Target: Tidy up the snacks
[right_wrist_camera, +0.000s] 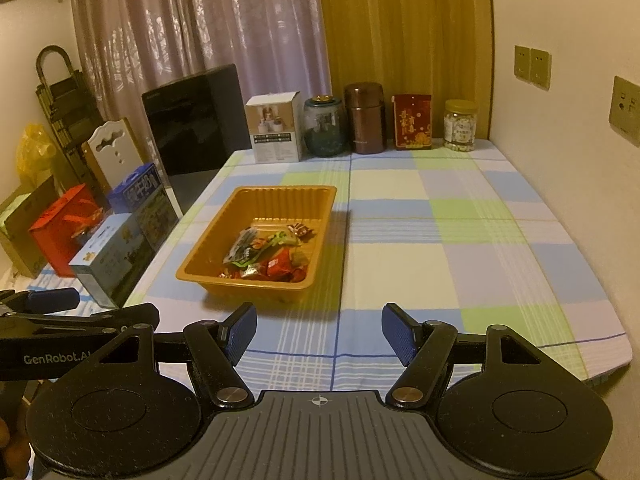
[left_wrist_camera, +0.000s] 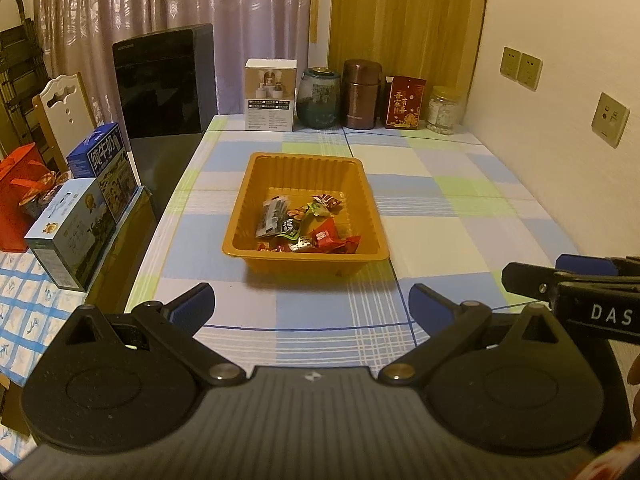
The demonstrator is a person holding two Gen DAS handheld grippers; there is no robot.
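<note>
Both grippers, left [left_wrist_camera: 312,306] and right [right_wrist_camera: 319,334], agape, empty, above tablecloth [right_wrist_camera: 400,256].

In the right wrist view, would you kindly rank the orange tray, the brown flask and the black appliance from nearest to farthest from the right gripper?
1. Orange tray, just ahead, left of the right gripper.
2. Black appliance, farther back on the left.
3. Brown flask, in the back row.
</note>
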